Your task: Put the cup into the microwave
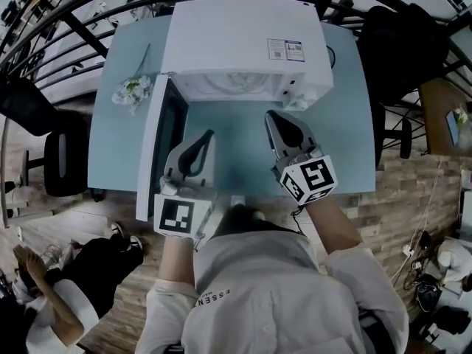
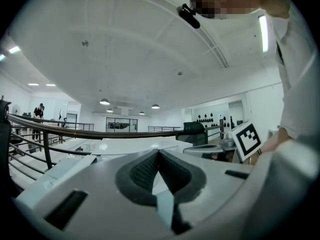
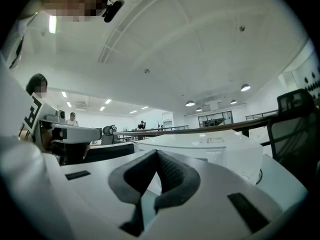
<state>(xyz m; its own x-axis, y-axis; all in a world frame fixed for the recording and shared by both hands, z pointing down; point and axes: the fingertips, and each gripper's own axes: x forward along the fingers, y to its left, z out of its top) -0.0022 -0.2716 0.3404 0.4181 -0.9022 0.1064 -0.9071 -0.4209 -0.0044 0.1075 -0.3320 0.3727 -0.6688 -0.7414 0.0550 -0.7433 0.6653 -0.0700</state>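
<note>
The white microwave (image 1: 243,43) stands at the back of the pale blue table (image 1: 236,168), and its door (image 1: 151,153) swings open to the left. The dim opening (image 1: 236,87) shows little from above. No cup appears in any view. My left gripper (image 1: 207,134) hovers in front of the open door with its jaws shut and nothing between them. My right gripper (image 1: 273,116) hangs just before the microwave's right front corner, also shut and empty. In the left gripper view the left gripper (image 2: 159,152) points level over the microwave's top. In the right gripper view the right gripper (image 3: 156,153) faces the microwave (image 3: 205,146).
A small bunch of white flowers (image 1: 133,91) lies on the table left of the microwave. Black office chairs stand at the left (image 1: 55,153) and right (image 1: 402,50) of the table. A black railing (image 1: 74,21) runs behind it. Another person (image 1: 44,301) is at the lower left.
</note>
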